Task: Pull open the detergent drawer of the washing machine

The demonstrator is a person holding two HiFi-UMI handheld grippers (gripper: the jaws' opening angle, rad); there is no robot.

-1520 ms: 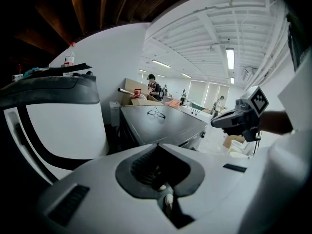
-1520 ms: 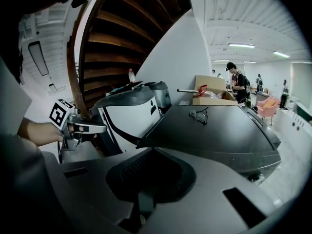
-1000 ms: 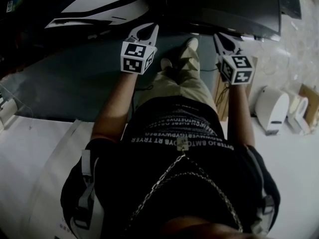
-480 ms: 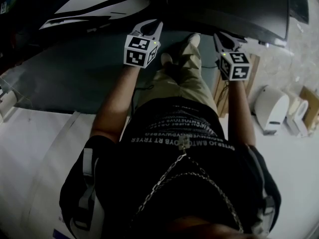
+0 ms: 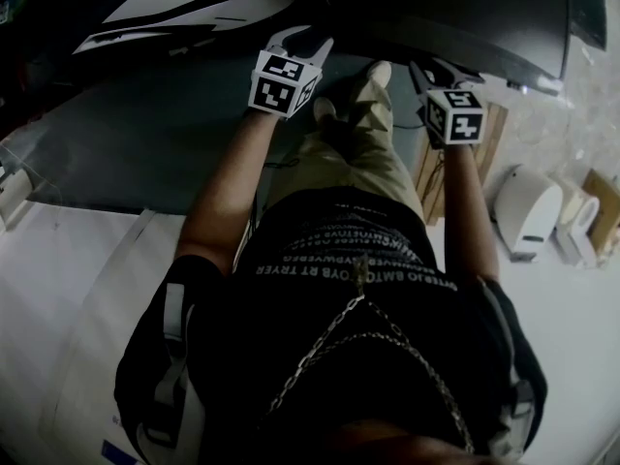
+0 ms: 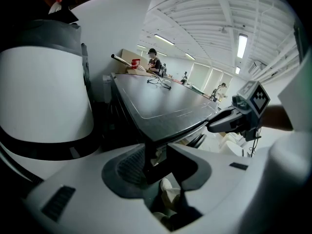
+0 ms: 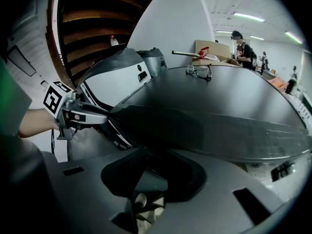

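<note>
A white and grey machine body with a black band stands at the left, beside a dark table; I cannot make out a detergent drawer on it. My left gripper hangs just before the table's edge. Its jaws are opening and stand apart, and only a shoe shows through the gap. My right gripper hovers by the same edge further right. Its jaws form a closed beak with nothing in them.
The dark table top carries a pair of glasses, with a cardboard box and people beyond it. My legs and shoes stand under the table edge. A white appliance and a wooden board lie on the floor at right.
Both grippers have moved up the picture toward the table edge. The left gripper's jaws, closed before, now stand apart. The right gripper's jaws look the same.
</note>
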